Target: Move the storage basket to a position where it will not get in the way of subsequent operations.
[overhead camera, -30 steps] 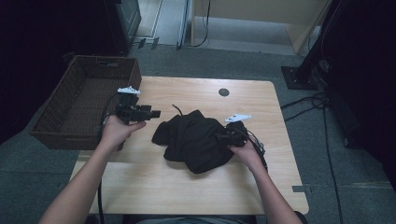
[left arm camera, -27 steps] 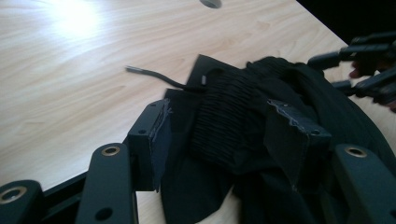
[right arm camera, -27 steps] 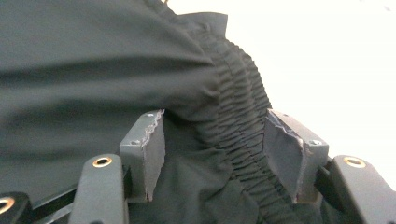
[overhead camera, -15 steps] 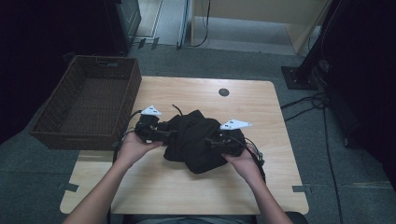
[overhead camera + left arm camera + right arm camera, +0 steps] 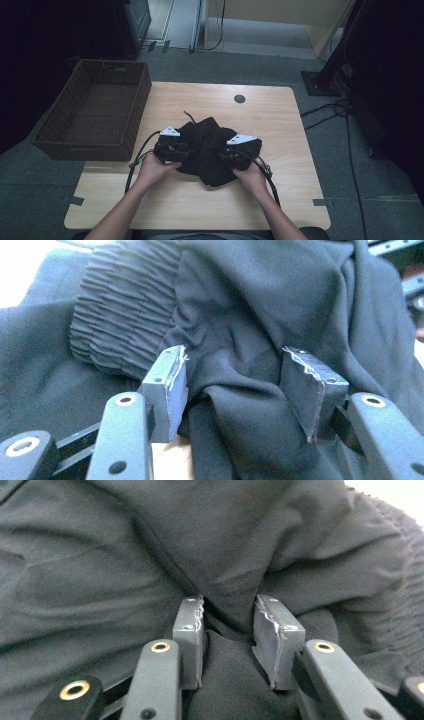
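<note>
Wooden table [image 5: 280, 200], dark room, wicker basket [image 5: 95, 112] hanging off the far-left corner. Black garment [image 5: 210, 150] lies bunched mid-table between my hands. My left gripper [image 5: 240, 382] straddles a fold beside the ribbed waistband [image 5: 120, 325], jaws just closing, pads not pressing yet. My right gripper [image 5: 227, 630] has just closed in and pinches a ridge of cloth. Risk: left bites a loose fold and slips, or each catches a different layer, so the lift drags a lopsided bundle. Both forearms low, grippers level, pointing inward.
</note>
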Demonstrator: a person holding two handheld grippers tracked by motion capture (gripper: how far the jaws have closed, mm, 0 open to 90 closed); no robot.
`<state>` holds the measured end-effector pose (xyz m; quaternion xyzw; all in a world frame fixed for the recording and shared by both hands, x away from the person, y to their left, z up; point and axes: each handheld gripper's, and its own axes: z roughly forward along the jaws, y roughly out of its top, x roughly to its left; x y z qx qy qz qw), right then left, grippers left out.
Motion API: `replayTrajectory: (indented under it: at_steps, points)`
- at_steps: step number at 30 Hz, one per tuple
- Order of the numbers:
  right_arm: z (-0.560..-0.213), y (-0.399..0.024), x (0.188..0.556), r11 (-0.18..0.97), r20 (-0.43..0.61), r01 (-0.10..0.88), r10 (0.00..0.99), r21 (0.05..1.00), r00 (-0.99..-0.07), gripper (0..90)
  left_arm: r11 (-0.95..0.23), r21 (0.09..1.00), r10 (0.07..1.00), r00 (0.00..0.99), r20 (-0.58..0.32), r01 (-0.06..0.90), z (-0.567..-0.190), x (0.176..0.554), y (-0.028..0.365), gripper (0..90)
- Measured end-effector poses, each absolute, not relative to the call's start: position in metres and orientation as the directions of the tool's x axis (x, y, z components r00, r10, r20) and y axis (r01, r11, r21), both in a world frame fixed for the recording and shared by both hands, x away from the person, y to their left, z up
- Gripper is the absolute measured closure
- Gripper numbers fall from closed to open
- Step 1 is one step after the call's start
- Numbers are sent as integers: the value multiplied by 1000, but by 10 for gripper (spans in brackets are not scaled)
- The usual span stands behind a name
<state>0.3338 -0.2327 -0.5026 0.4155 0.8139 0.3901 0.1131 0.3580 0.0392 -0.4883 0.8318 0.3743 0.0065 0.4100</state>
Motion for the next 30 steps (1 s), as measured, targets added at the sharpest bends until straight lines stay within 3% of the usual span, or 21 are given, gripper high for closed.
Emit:
replayTrajectory:
  at_steps: [8, 15, 17, 23, 30]
  points:
    - [-506, -233, 365, 373, 111, 543, 741, 753, -662, 603, -366, 696, 649, 705, -285, 618, -494, 361, 42, 456]
    - [-506, -238, 389, 335, 107, 558, 782, 759, -614, 550, -354, 697, 663, 693, -284, 624, -490, 358, 48, 450]
    - [-495, -239, 391, 313, 135, 589, 794, 745, -593, 528, -361, 703, 674, 692, -258, 613, -486, 356, 54, 447]
    - [-443, -232, 376, 303, 90, 532, 802, 791, -590, 521, -319, 708, 691, 666, -281, 630, -480, 355, 74, 451]
    - [-416, -185, 368, 349, 64, 497, 766, 795, -640, 441, -293, 715, 692, 657, -299, 635, -476, 351, 89, 461]
